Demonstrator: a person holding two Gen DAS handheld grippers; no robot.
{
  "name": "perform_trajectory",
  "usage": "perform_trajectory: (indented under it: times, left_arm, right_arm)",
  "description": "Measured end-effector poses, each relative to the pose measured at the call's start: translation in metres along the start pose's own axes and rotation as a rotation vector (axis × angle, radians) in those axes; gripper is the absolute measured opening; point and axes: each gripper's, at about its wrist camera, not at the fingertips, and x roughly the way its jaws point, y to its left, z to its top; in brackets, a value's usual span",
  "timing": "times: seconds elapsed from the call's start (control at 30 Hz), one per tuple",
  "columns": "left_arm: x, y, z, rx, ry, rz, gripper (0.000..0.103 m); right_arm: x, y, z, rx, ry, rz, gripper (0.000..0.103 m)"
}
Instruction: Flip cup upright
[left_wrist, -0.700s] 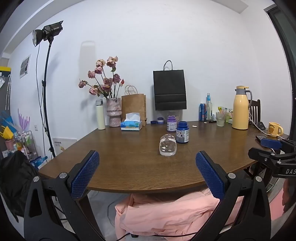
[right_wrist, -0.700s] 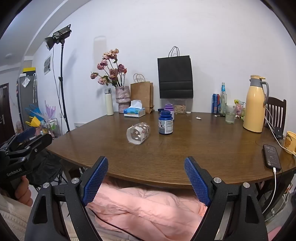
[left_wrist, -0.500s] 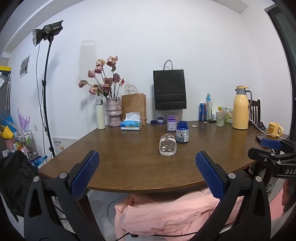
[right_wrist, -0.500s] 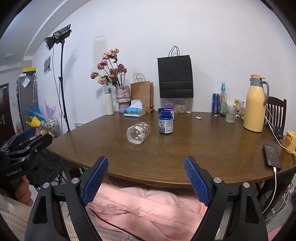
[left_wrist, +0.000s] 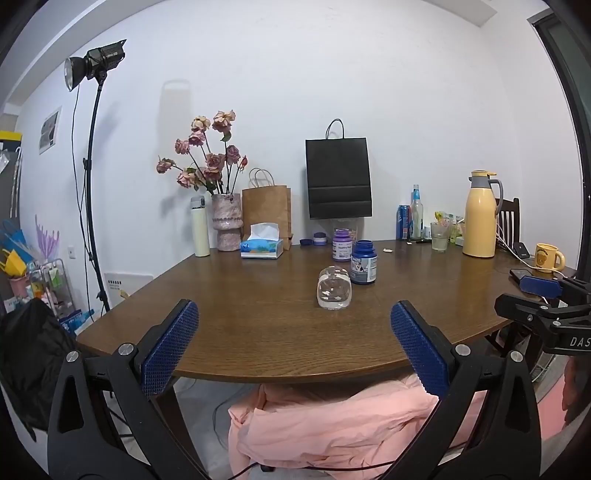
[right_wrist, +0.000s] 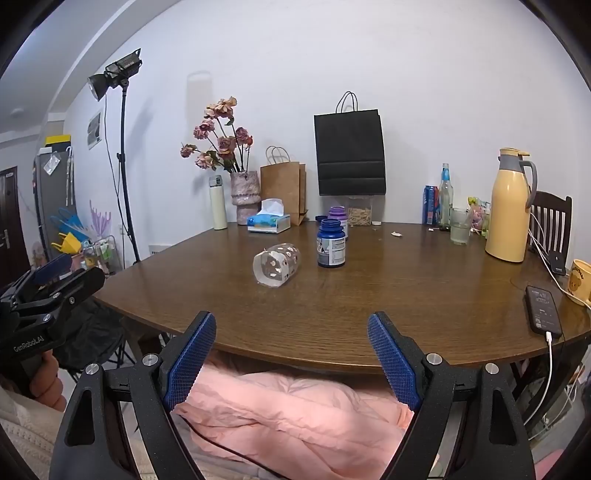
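Observation:
A clear glass cup with small printed shapes lies on its side near the middle of the brown wooden table. In the right wrist view the cup shows its open mouth towards the front left. My left gripper is open and empty, held before the table's front edge, well short of the cup. My right gripper is open and empty too, also at the front edge. Each gripper shows at the side of the other's view.
A dark blue jar stands just right of the cup, a purple jar behind it. At the back stand a flower vase, tissue box and paper bags. A yellow jug, phone and mug sit right.

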Motion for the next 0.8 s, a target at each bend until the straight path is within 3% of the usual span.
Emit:
perform_trajectory:
  times: [0.8]
  left_arm:
    - [0.0012, 0.0019, -0.0018, 0.0, 0.003, 0.0, 0.103]
  right_arm:
    - [0.0004, -0.0002, -0.0004, 0.002, 0.001, 0.001, 0.089]
